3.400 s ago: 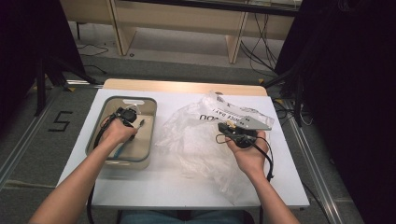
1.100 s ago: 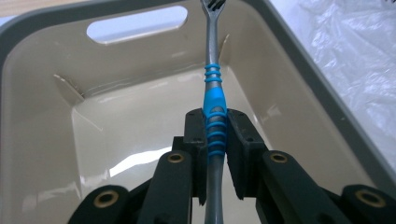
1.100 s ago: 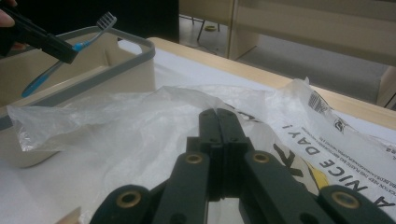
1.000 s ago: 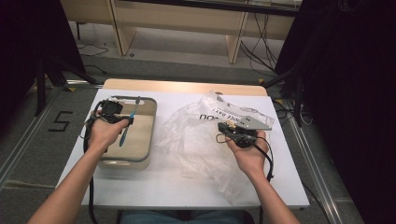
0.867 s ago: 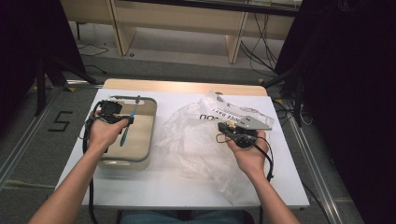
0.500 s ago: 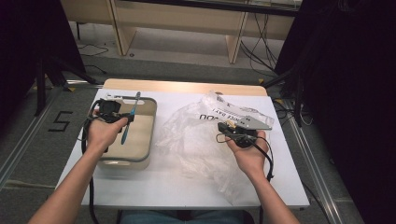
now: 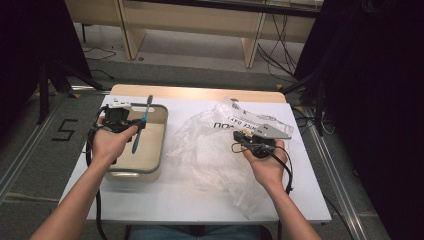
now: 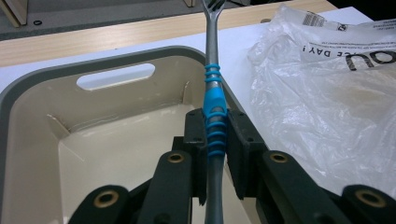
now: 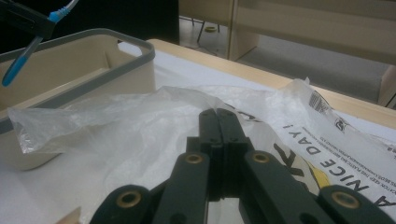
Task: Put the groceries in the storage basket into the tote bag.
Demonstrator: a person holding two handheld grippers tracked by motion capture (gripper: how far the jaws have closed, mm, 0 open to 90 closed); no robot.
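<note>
A person's left tongs (image 8: 216, 154) clamp the blue-banded handle of a fork (image 8: 214, 100), holding it steep over the open bin (image 7: 152, 165) at the left of the white surface (image 7: 200, 200) — tines up and away, clear of the bin's rim. The jaws stand narrow, pressed to either side of the handle. In the right hand, the right tongs (image 9: 217, 119) are fully closed; they appear to pinch a fold of the clear plastic bag (image 7: 210, 150), though the film between the pads is too thin to make out for sure.

The likely slip is at the fork: the handle is round and smooth apart from its ribs, and the grip sits low on a long shaft, so a quick swing could let it pivot or slide between the pads and drop back into the bin. If the bag is the fork's goal, its mouth looks collapsed — the tines could snag or pierce the film rather than go in.

Between the two hands, the bin's near wall and the crumpled heap of the bag stand in the way. Beyond the surface's wooden far edge lie grey floor, loose cables (image 7: 280, 47) and pale furniture (image 7: 195, 17).
</note>
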